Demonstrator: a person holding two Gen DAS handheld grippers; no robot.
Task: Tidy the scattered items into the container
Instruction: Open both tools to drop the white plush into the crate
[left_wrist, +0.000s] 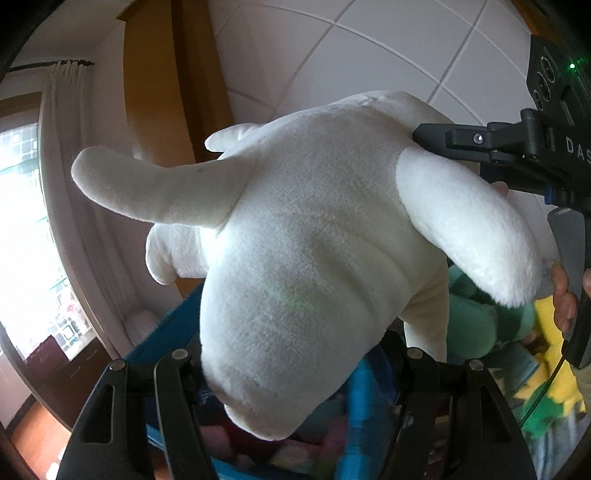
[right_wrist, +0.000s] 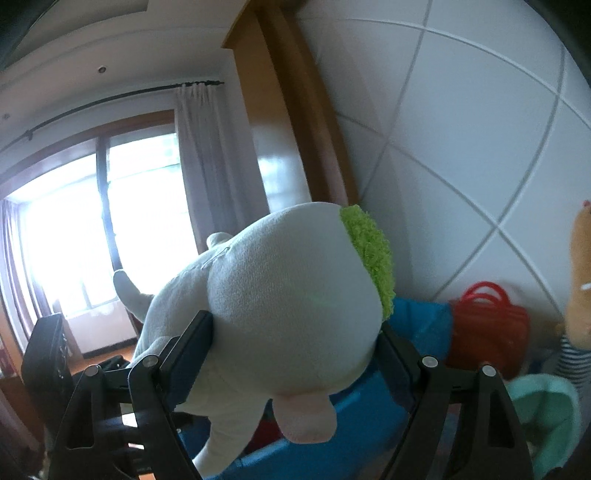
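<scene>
A big white plush toy (left_wrist: 314, 229) with long floppy ears hangs in the air, and both grippers seem to hold it, one at each end. My left gripper (left_wrist: 295, 369) is shut on its rounded head end. In the right wrist view my right gripper (right_wrist: 295, 339) is shut on the plush's (right_wrist: 288, 295) plump body, beside a green fuzzy patch (right_wrist: 369, 254) and a pink foot (right_wrist: 306, 421). The right gripper (left_wrist: 480, 144) also shows at the upper right of the left wrist view. Below the plush lies the blue container (left_wrist: 166, 332) (right_wrist: 362, 417), with soft toys blurred inside.
A red basket (right_wrist: 487, 321), an orange-brown plush (right_wrist: 581, 277) and a teal soft item (right_wrist: 543, 406) sit right of the container by the tiled wall. A green and yellow plush (left_wrist: 554, 387) lies near a person's hand (left_wrist: 565, 295). A curtained window (right_wrist: 110, 221) and a wooden frame (right_wrist: 288, 110) stand behind.
</scene>
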